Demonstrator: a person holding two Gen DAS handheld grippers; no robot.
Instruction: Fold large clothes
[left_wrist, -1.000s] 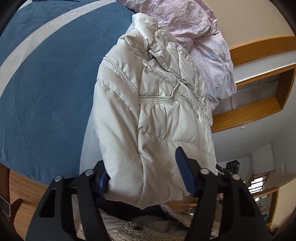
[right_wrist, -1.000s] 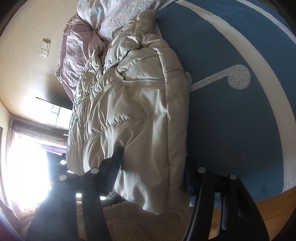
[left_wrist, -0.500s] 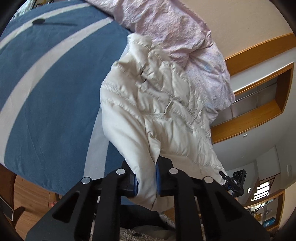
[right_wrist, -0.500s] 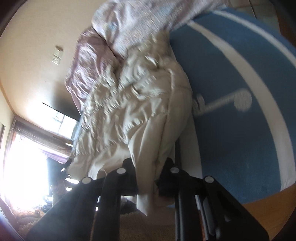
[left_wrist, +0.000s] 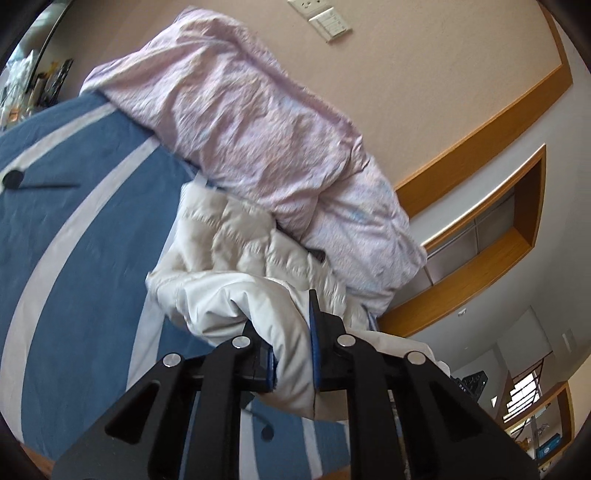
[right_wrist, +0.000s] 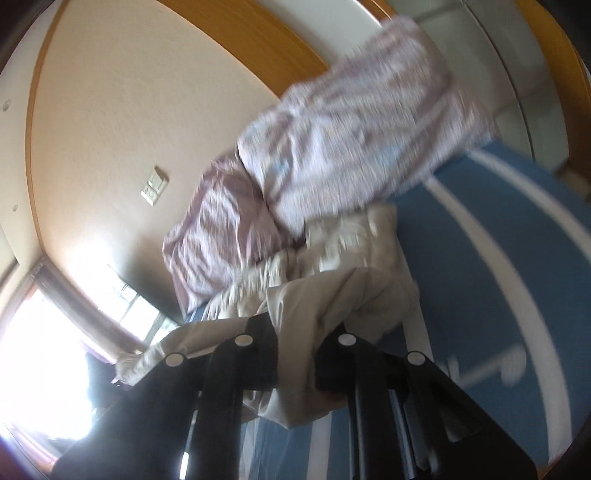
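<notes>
left hand-held gripper (left_wrist: 291, 347) clamped on a fold of the cream jacket (left_wrist: 236, 266); hem hangs out below the jaws. right hand-held gripper (right_wrist: 295, 354) likewise pinched tight on another bunch of the jacket (right_wrist: 332, 295). jacket lifted at the near end, far end on the bed (left_wrist: 66, 229), blue cover with pale stripes. pink duvet (left_wrist: 251, 122) heaped just beyond the jacket, touching it, against the wall. right view blurred.

bed (left_wrist: 66, 229): blue, white stripes | on it: cream jacket (left_wrist: 236, 254), pink duvet (left_wrist: 258, 122)
</notes>
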